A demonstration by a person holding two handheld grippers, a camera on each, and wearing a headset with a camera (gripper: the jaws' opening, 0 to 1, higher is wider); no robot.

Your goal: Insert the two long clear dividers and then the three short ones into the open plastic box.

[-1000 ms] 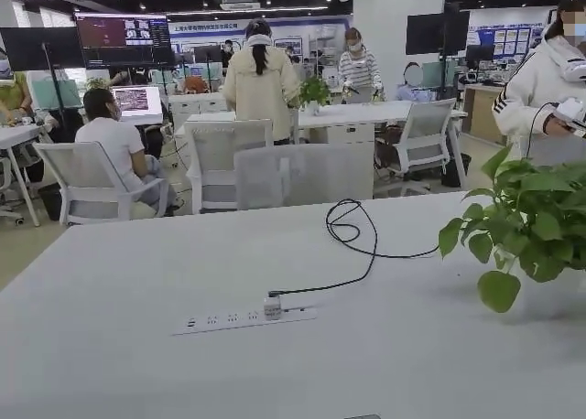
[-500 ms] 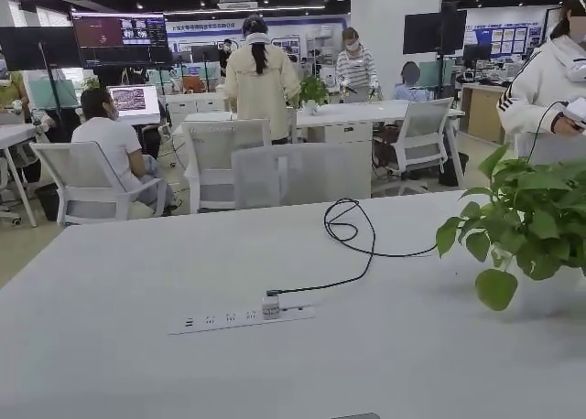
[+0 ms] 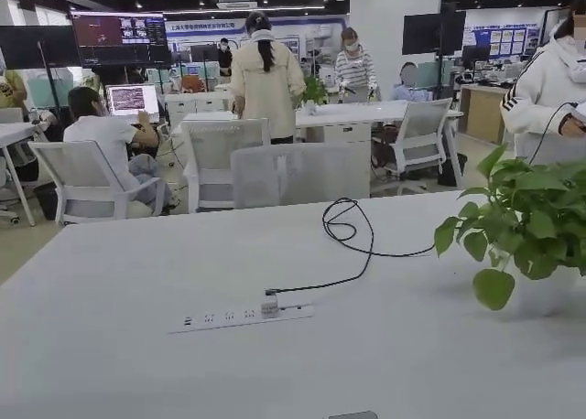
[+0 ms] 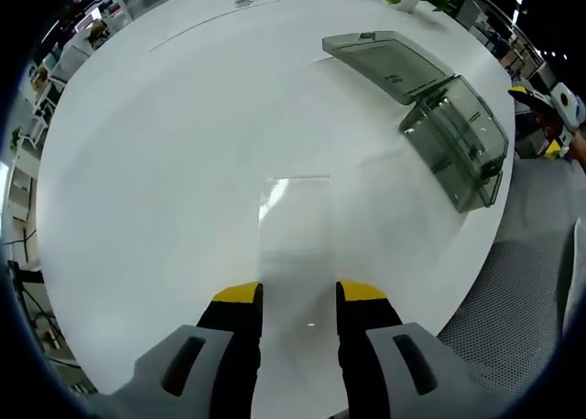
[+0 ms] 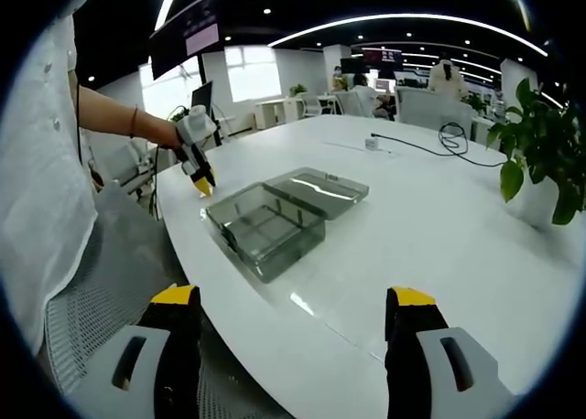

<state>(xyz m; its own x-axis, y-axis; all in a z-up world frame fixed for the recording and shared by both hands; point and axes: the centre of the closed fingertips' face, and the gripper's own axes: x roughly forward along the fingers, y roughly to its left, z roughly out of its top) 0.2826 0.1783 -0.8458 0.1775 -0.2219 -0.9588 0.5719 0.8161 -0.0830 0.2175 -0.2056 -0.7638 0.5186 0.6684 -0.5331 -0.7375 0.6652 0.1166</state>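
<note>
The smoky clear plastic box (image 4: pixel 455 140) lies on the white table near its edge, with its lid (image 4: pixel 387 62) folded flat open behind it. A clear divider sheet (image 4: pixel 295 209) lies flat on the table just ahead of my left gripper (image 4: pixel 300 295), whose yellow-tipped jaws stand apart with nothing between them. In the right gripper view the box (image 5: pixel 265 227) and lid (image 5: pixel 319 187) sit ahead and left of my right gripper (image 5: pixel 293 298), which is wide open and empty. A hand holds the left gripper (image 5: pixel 198 158) beyond the box. Faint clear sheet edges (image 5: pixel 316 314) glint near the table edge.
A potted plant (image 3: pixel 522 231) stands at the table's right. A power strip (image 3: pixel 240 318) is set into the tabletop (image 3: pixel 110 346), and a black cable (image 3: pixel 352 231) loops from it. Chairs and several people fill the office behind. A mesh chair seat (image 4: pixel 522 291) lies past the table edge.
The head view has shifted slightly. People in the background have moved a little. Nothing on the table has changed.
</note>
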